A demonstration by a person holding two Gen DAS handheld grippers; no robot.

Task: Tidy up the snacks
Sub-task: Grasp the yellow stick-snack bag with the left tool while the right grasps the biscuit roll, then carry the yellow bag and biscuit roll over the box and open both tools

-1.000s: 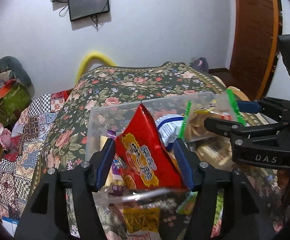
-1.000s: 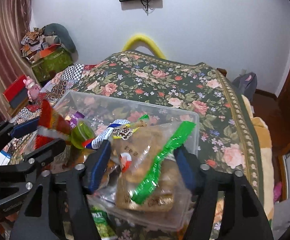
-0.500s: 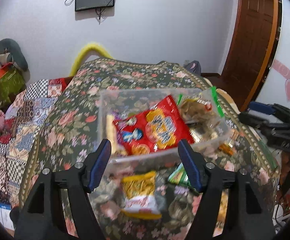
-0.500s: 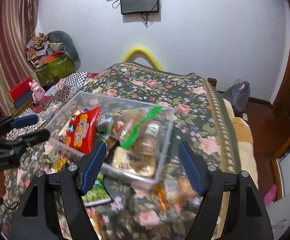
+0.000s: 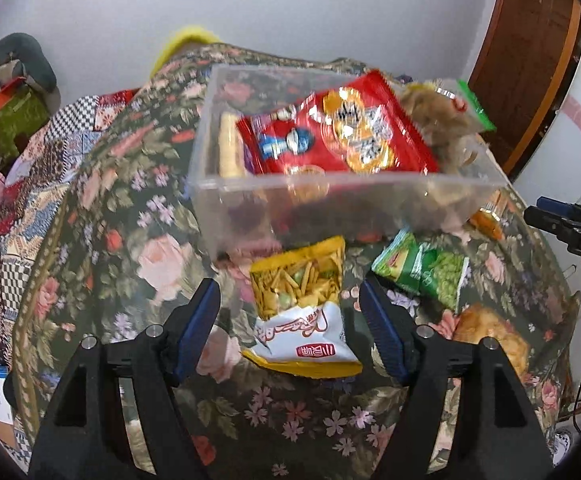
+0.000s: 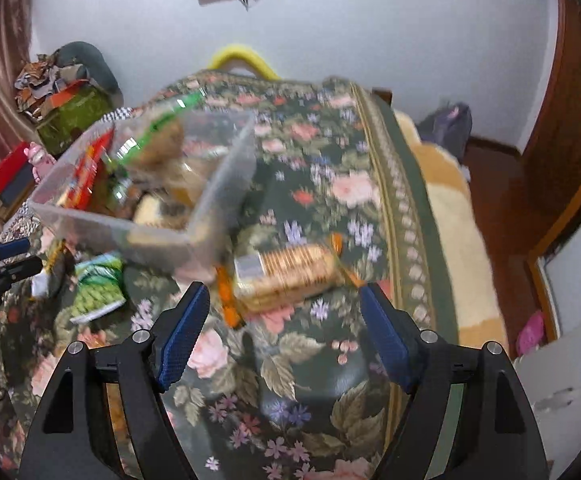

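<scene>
So on the left wrist view, the left gripper [image 5: 288, 308] hangs over the dark floral bedspread [image 5: 102, 216] with its blue-padded jaws spread and nothing pinched; the yellow-and-white bag of mixed crackers [image 5: 300, 308] lies flat between the pads, touching neither as far as I can see. At 12 o'clock from that gripper sits the clear plastic storage bin [image 5: 342, 196], and the red foil snack bag with round crackers printed on it [image 5: 338, 136] lies across the top of what's inside, with a clear bag with a green zip strip [image 5: 446, 116] beside it at the bin's right end. At about 2 o'clock there's a green pea-snack packet [image 5: 426, 270] on the bedspread.

Over on the right wrist view, the right gripper [image 6: 284, 312] is released too, jaws still widening, nothing gripped. The clear-wrapped stack of round biscuits with orange ends [image 6: 286, 272] lies on the bedspread just past the fingertips at 12 o'clock, up against the bin's near corner.

Compared to a second ago: the left one was clamped on the red bag and the right one on the green-strip bag, both now in the bin, and both grippers have pulled back toward the loose packets.
</scene>
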